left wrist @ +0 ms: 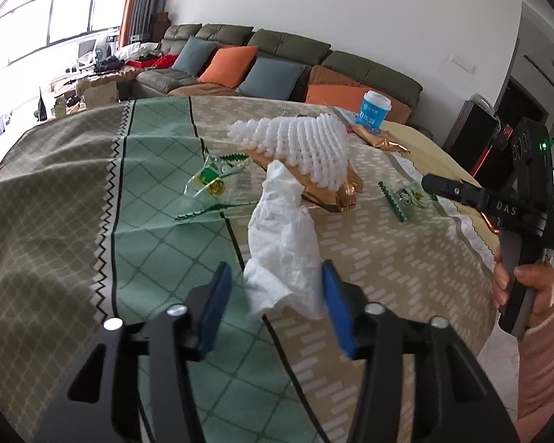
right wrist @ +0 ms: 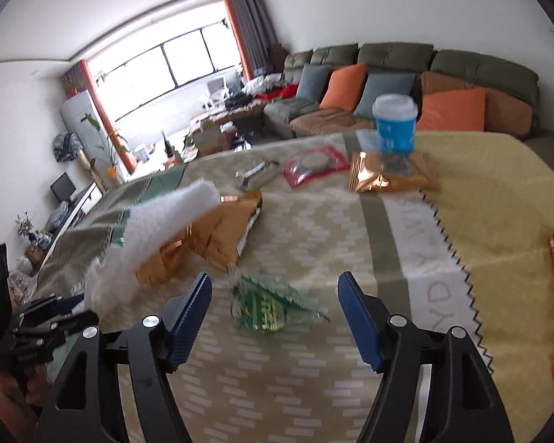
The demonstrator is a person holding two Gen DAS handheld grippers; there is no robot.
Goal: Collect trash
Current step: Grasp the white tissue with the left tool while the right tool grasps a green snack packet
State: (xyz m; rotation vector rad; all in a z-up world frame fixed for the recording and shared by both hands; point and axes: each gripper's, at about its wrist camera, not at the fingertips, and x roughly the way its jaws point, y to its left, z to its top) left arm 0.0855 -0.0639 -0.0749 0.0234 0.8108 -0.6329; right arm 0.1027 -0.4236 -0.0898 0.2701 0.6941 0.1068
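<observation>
Your left gripper (left wrist: pixel 273 291) has its fingers parted around the near end of the crumpled white tissue (left wrist: pixel 282 243) on the table (left wrist: pixel 55 221), with no clear squeeze. Your right gripper (right wrist: pixel 275 308) is spread wide, empty, over a green wrapper (right wrist: pixel 269 304).

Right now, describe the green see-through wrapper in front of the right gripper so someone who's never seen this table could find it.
Start at the blue paper cup standing on a gold snack bag at the table's far side. Come back across the beige patterned cloth toward the right gripper, whose jaws stand open. The green wrapper lies flat just ahead of it, apart from the rest: clear film, green print, saw-tooth edges.
</observation>
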